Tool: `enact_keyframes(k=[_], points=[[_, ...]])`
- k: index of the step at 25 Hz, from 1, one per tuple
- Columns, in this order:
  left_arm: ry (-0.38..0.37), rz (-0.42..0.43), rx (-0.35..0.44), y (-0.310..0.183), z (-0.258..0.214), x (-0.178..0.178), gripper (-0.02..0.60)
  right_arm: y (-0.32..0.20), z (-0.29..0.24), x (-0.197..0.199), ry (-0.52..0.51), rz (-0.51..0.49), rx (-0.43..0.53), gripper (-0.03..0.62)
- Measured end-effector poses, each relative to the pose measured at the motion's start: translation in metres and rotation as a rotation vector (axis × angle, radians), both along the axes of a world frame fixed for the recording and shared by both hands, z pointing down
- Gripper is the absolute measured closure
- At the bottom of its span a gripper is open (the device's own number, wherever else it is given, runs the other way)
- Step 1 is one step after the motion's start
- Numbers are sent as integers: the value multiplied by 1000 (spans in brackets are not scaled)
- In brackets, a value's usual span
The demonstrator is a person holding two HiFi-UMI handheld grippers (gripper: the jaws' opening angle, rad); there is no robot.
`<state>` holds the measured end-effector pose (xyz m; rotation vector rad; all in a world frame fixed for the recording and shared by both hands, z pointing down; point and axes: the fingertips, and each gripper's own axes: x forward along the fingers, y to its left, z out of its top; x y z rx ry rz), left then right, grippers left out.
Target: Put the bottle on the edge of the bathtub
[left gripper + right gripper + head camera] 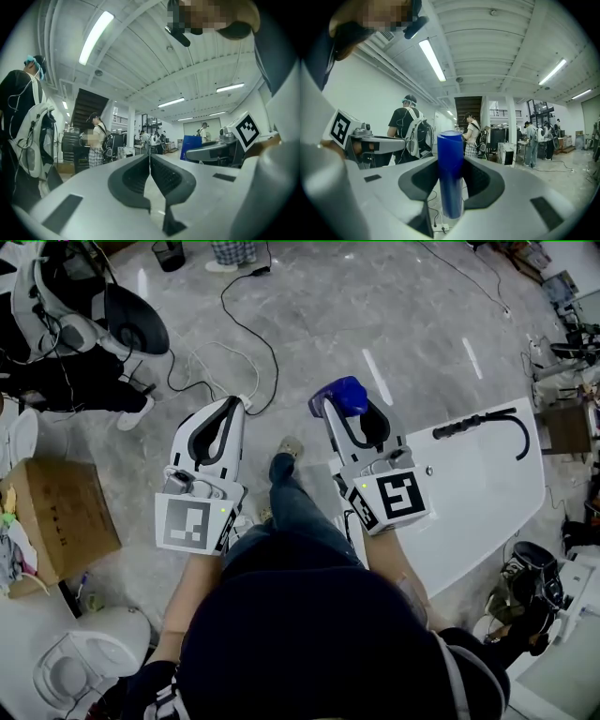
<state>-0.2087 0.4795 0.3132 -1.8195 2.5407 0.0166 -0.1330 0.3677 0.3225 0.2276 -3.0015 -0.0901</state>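
While the person stands on a grey stone floor [403,324], a white bathtub [478,493] lies just to their right, with a black curved bar [487,423] on its far part. Black and white cables [234,324] run across the floor ahead. A cardboard box [61,512] sits to the left, with a white toilet [80,662] nearer the person. Another person [66,324] wearing a white backpack stands at the upper left.

The right gripper [349,413] has its jaws partly apart and clamped on the blue bottle [450,173], which stands upright between the dark pads. The bottle is in the air over the floor, near the tub's closer end but not on it. The left gripper [150,159] is clenched, pad against pad, with nothing between.

Both grippers are held out side by side in front of the body, pointing away from it, with the marker cubes nearest the person. The person's shoe [290,446] shows on the floor between them.
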Motion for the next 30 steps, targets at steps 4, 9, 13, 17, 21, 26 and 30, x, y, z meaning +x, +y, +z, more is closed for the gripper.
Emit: enact_keyframes(k=[4,9,13,17,21,26,30], points=[[-15,41,0,-39,-4,-22,551,-34,-2,-21,-10,28,4,428],[-17,117,-10,-103,-10,-53,551,-90,-6,-48,-9,89,18,428],[-47,194,22,-170,-23,-71,551,-143,-9,-59,-7,147,22,428],[-56,276,35,-236,-30,-76,551,-197,-8,-59,-3,213,13,428],[-53,364,30,-293,-29,-71,551,-246,-8,-51,-7,297,7,428],[-58,487,30,-361,-32,-55,551,-301,-16,-28,-23,418,20,428],[-49,591,22,-408,-29,-33,551,-336,-14,2,-18,530,12,428]])
